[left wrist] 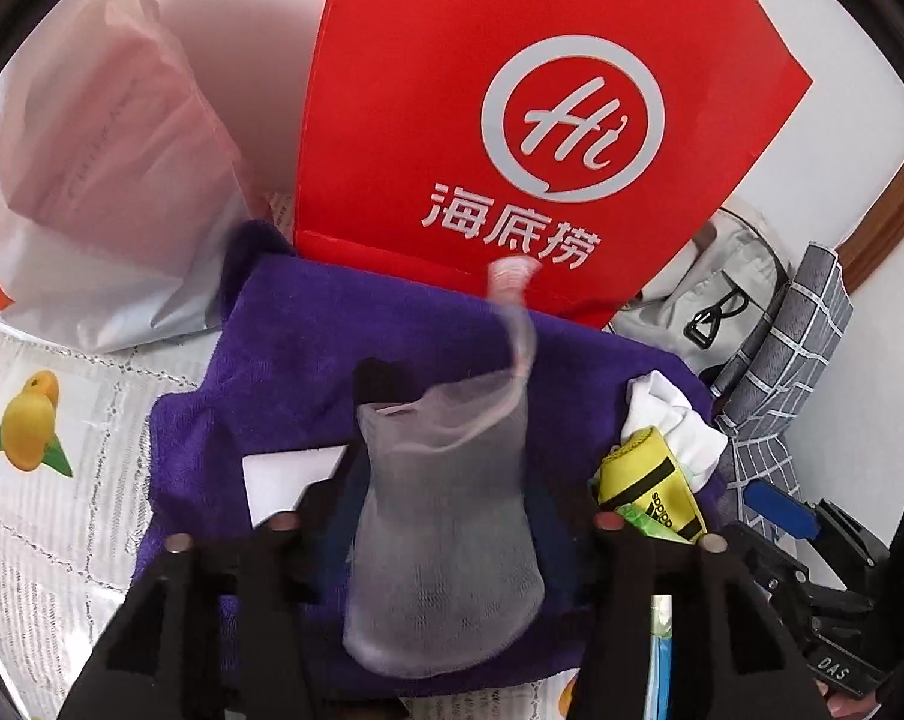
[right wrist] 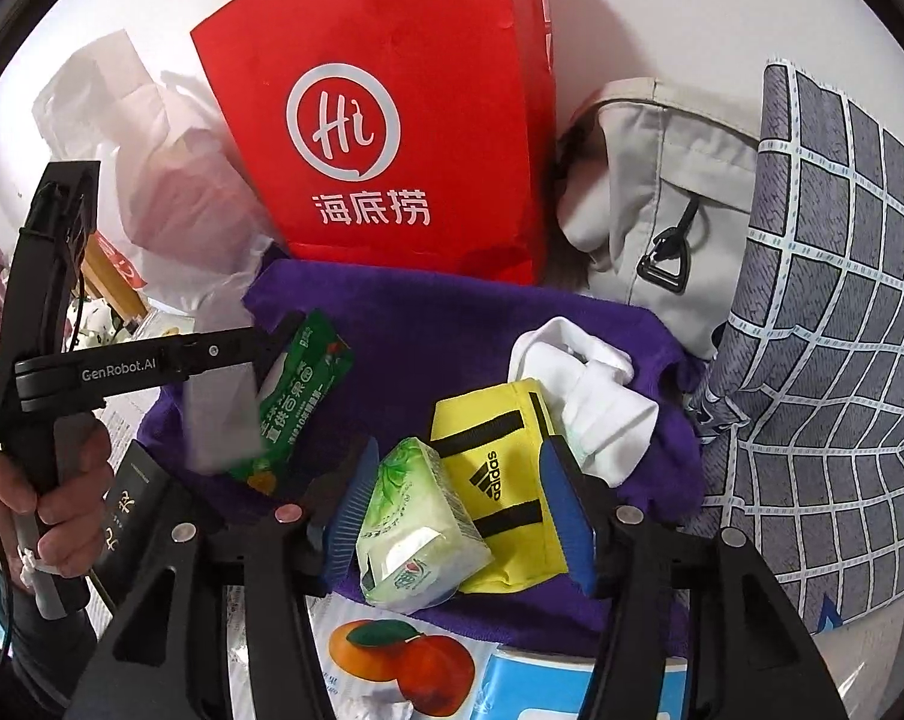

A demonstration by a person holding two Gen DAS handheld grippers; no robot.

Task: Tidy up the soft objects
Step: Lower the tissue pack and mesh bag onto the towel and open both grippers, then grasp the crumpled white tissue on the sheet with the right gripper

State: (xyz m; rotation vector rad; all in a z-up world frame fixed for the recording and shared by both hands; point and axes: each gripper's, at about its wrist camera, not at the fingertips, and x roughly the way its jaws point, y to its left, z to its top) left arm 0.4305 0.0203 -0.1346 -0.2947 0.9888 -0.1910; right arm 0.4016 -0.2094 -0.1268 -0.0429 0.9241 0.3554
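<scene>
Left gripper (left wrist: 446, 516) stood released around a grey mesh sock (left wrist: 446, 540); right gripper (right wrist: 457, 516) stood released around a pale green tissue pack (right wrist: 419, 534), on a purple terry towel (right wrist: 452, 330) hemmed by a red paper bag (right wrist: 392, 120).

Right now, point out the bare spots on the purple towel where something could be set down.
Freest: the middle of the purple towel, between the red bag, the green packet and the white cloth. Crowded: the near right, where the yellow pouch and tissue pack sit between the right gripper's open jaws, and the left, under the grey mesh bag.

tissue pack (right wrist: 419, 525) lies on towel (right wrist: 452, 336), seemingly touching pouch (right wrist: 502, 480).
</scene>
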